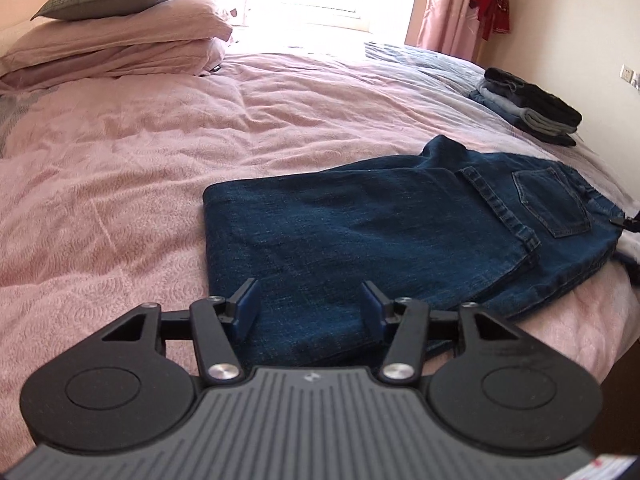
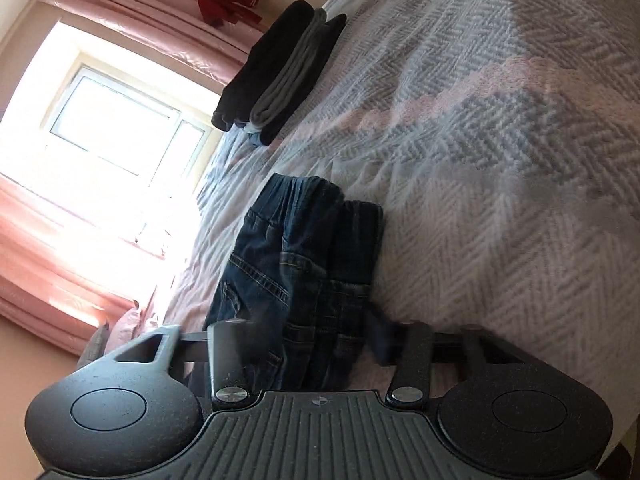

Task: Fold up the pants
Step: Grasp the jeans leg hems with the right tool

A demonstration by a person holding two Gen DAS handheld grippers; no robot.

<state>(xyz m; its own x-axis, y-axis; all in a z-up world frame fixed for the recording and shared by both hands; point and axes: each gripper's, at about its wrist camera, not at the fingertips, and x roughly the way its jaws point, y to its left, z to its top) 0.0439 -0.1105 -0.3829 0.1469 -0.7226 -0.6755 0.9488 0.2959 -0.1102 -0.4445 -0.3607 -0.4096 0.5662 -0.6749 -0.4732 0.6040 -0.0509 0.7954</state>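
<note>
Ahead of the left gripper (image 1: pixel 310 304), its blue fingers (image 1: pixel 249 304) stand apart above the near edge of the folded jeans (image 1: pixel 380 224) on the pink bedspread (image 1: pixel 120 184), gripping nothing. Meanwhile the right gripper (image 2: pixel 316 340) is blurred: its fingers straddle the jeans' waistband end, and I cannot tell whether they pinch it.

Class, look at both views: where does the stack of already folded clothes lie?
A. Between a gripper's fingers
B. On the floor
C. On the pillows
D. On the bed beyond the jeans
D: the stack of folded clothes rests on the bed, beyond the jeans, towards the far edge.
</note>
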